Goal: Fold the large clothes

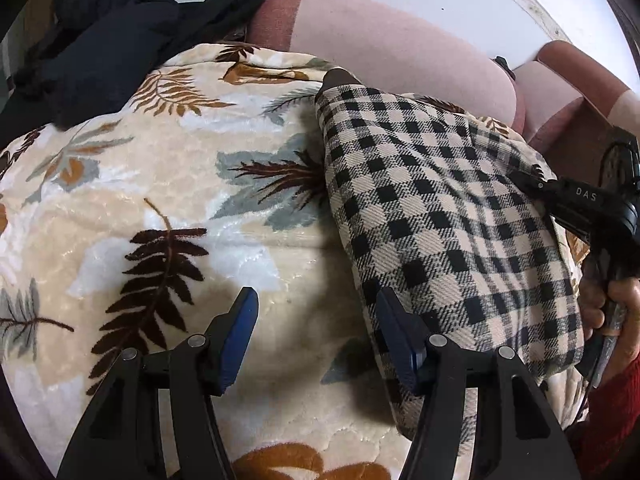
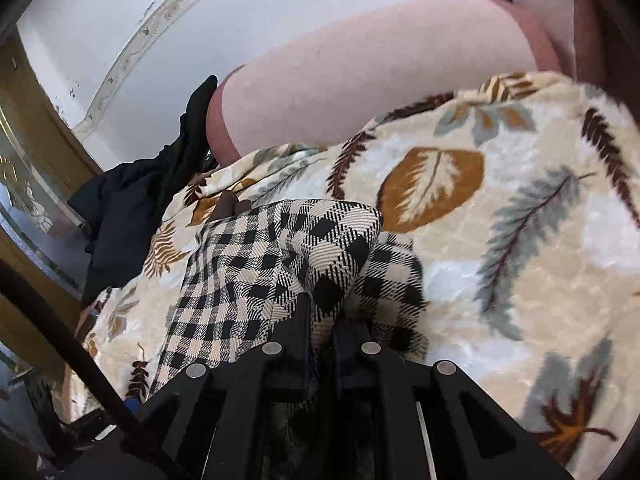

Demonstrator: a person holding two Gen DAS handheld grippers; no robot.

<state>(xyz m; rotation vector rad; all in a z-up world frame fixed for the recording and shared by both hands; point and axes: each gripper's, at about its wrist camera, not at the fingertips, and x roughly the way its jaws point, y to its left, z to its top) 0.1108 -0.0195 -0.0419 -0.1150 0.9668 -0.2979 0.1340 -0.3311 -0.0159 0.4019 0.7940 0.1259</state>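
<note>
A black-and-cream checked garment (image 1: 440, 208) lies folded lengthwise on a leaf-patterned blanket (image 1: 160, 200). My left gripper (image 1: 316, 316) is open just above the blanket, its right finger (image 1: 394, 328) at the garment's near left edge, holding nothing. In the right wrist view my right gripper (image 2: 324, 312) is shut on a bunched fold of the checked garment (image 2: 312, 256) and lifts it off the blanket (image 2: 500, 240). The right gripper's body (image 1: 592, 208) and the hand holding it show at the right edge of the left wrist view.
A dark garment (image 1: 112, 40) lies piled at the back left of the blanket, also in the right wrist view (image 2: 140, 208). A pink cushion (image 1: 400, 52) stands behind against a white wall. A gold-framed glass panel (image 2: 32, 184) is at the left.
</note>
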